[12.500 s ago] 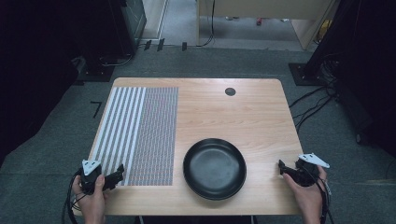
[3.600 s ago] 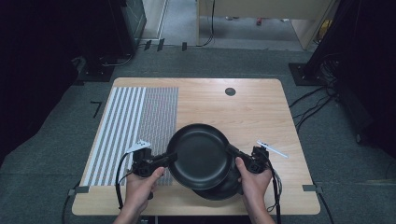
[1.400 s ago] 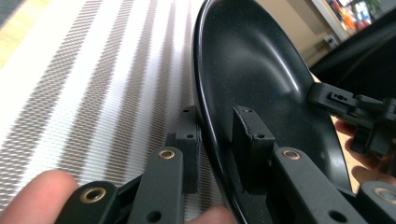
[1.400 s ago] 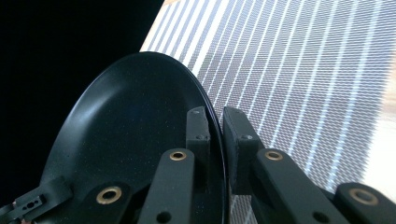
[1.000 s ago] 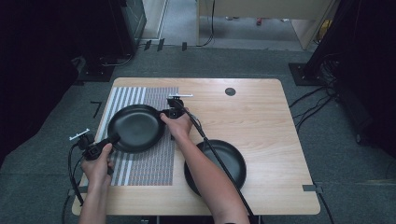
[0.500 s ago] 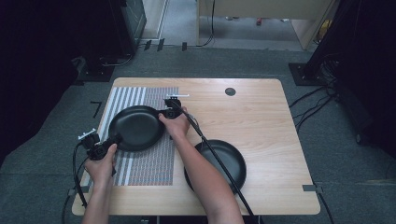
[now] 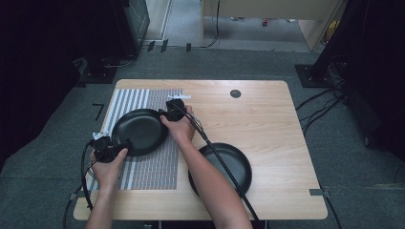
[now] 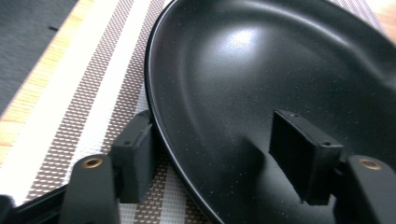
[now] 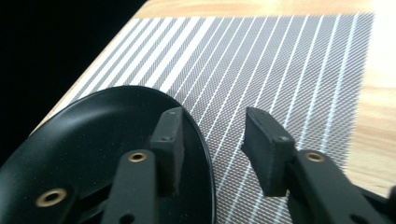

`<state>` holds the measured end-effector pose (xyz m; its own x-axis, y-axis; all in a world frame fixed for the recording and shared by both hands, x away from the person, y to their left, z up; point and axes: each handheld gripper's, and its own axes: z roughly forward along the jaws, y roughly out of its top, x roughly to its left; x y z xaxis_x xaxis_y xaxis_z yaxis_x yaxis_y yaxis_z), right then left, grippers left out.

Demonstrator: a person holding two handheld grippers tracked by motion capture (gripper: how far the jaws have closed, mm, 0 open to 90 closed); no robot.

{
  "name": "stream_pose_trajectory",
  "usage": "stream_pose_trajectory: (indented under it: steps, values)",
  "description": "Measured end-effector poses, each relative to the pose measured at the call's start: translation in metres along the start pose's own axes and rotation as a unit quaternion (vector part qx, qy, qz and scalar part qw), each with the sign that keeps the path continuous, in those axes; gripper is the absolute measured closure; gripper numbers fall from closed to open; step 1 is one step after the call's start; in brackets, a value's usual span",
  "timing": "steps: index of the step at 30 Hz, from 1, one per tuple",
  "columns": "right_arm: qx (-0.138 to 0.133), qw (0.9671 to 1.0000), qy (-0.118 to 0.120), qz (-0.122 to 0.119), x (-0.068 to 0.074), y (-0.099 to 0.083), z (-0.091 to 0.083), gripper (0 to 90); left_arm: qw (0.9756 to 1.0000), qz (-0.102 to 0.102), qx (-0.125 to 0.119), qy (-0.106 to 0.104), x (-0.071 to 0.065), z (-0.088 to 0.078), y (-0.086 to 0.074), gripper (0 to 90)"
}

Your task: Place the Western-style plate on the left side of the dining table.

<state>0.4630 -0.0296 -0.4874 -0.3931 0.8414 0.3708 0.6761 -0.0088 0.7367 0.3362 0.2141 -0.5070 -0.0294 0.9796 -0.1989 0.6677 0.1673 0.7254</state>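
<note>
A: Where do the hands sit?

B: In the high view the left hand [image 7: 109,164] comes up from the bottom edge, forearm nearly straight, and holds the left tool [image 7: 111,149] at the near-left rim of the black plate [image 7: 139,130]. The right forearm reaches diagonally across the desk [image 7: 267,119], passing over the second black plate [image 7: 229,164], and the right hand [image 7: 179,126] holds the right tool [image 7: 168,114] at the first plate's far-right rim. A cable trails back along that arm.

A: Where does the first plate lie?

B: It lies on the striped placemat [image 7: 153,167] at the left side of the desk. The second plate rests on bare wood near the front edge, well apart from the mat.

A: Does the left tool grip it?

B: No. In the left gripper view its jaws have just been opening; the rim of the plate [image 8: 280,84] runs between them, one pad over the inside, the other over the mat [image 8: 84,98], with a visible gap at each pad.

A: And the right tool?

B: Its jaws have also just been opening. In the right gripper view the plate's [image 9: 93,144] rim lies between them, one pad above the bowl, the other out over the mat [image 9: 280,65], neither pressing.

A: Any writing or brand?

B: None can be read on the plates, mat or tools.
</note>
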Motion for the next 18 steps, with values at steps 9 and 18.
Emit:
stream_pose_trajectory:
  steps: [9, 18]
  values:
    - [-0.035, 0.9987, 0.035, 0.013, -0.01, 0.0, -0.03, 44.2, 0.9995, 0.03, -0.004, 0.012, -0.013, -0.01, 0.001, 12.2]
    - [-0.013, 0.9986, 0.029, -0.042, -0.017, -0.005, -0.068, 36.2, 0.9987, 0.034, -0.036, -0.011, -0.025, -0.032, -0.002, 10.6]
